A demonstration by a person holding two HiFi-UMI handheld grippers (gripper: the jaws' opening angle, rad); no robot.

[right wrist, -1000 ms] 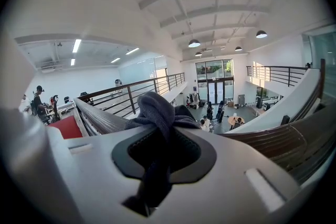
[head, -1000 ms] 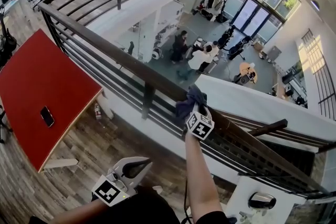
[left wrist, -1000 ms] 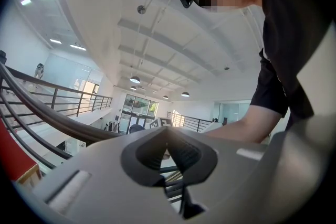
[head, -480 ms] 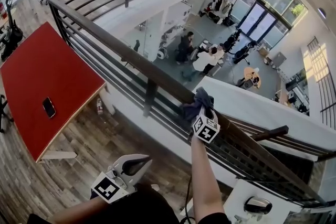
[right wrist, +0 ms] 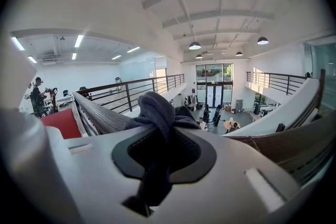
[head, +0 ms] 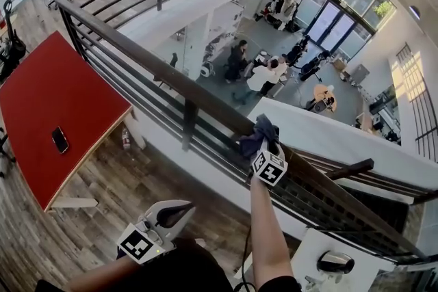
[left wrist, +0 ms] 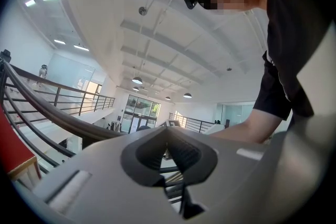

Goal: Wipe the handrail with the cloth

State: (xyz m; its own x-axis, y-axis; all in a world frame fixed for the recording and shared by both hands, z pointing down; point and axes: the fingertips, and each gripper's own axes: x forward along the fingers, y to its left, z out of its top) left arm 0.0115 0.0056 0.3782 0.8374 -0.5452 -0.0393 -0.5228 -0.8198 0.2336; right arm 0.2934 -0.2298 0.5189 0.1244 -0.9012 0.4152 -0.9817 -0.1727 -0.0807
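Wiping was in hand: my right gripper (head: 265,147) was clamped on the cloth (head: 258,134), pressed to the handrail (head: 171,81), my left gripper (head: 183,212) hung shut and empty, and next, I judged, a firm slide along the rail.

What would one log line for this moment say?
right tool: shut on cloth | cloth: on handrail | left tool: shut, empty, away from handrail

The head view looks steeply down from above the handrail (head: 171,82). Both gripper views sit close behind their jaws (wide-angle lenses), facing out along that same handrail.
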